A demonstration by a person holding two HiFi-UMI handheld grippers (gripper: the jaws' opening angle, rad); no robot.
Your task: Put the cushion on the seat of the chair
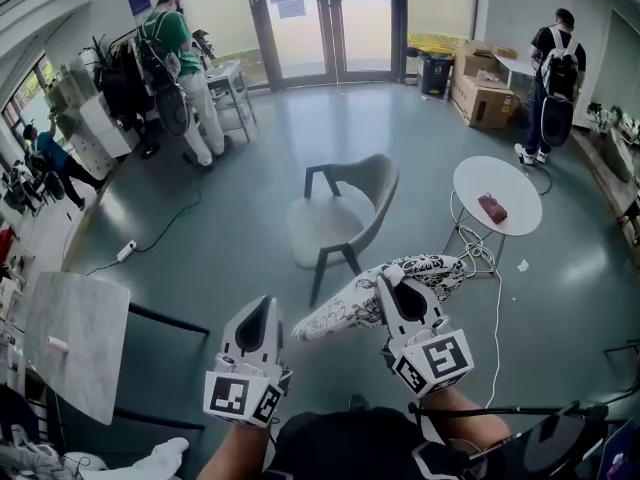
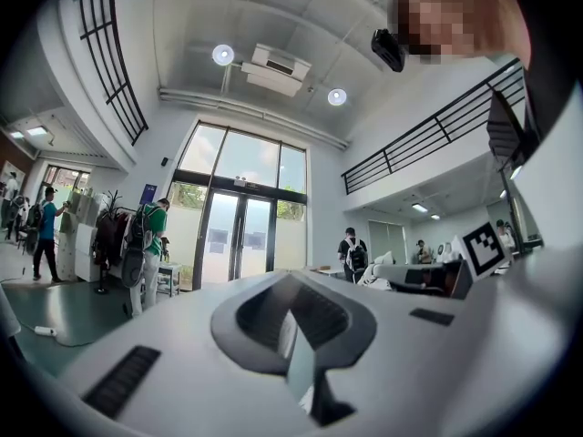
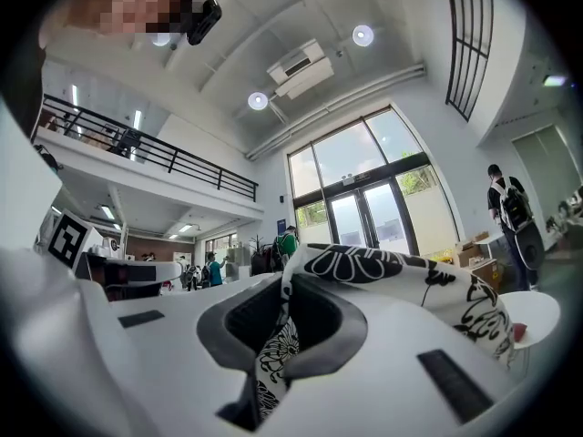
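Observation:
The cushion (image 1: 350,308), white with a black flower print, hangs in front of me with my right gripper (image 1: 398,280) shut on its upper edge. In the right gripper view the printed cloth (image 3: 392,271) is pinched between the jaws and drapes off to the right. My left gripper (image 1: 260,310) is level beside the cushion's lower left corner and apart from it. Its jaws (image 2: 296,335) are shut with nothing between them. The grey chair (image 1: 335,223) stands a little ahead on the floor, its seat bare.
A round white table (image 1: 480,183) with a small dark red thing (image 1: 493,207) stands right of the chair. A marble-topped table (image 1: 75,338) is at my left. A power strip (image 1: 125,251) and cable lie on the floor. Cardboard boxes (image 1: 485,98) and people stand far back.

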